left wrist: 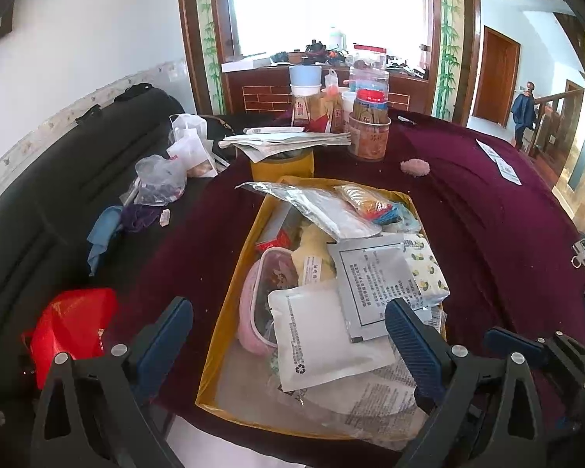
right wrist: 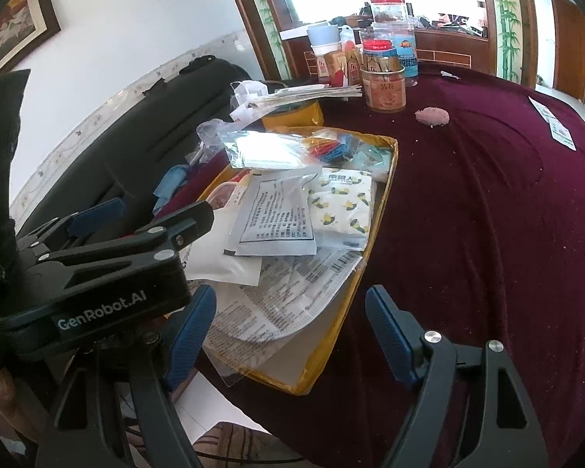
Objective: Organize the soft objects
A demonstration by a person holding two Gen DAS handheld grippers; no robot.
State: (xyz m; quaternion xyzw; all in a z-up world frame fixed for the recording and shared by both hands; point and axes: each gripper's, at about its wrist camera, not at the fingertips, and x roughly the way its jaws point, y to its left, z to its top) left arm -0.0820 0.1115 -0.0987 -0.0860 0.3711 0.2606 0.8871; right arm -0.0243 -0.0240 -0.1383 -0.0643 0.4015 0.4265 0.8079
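Note:
A yellow tray on the maroon tablecloth holds several soft packets: a white pouch, a printed grey sachet, a lemon-print tissue pack, a pink lidded box and a silver foil bag. My left gripper is open and empty above the tray's near end. My right gripper is open and empty over the tray's near right corner. The tissue pack and sachet show in the right wrist view too, where the left gripper sits at left.
Jars, a cup and papers crowd the table's far side. A pink puff lies on the maroon cloth. A black sofa at left holds plastic bags and a red bag. Paper slips lie far right.

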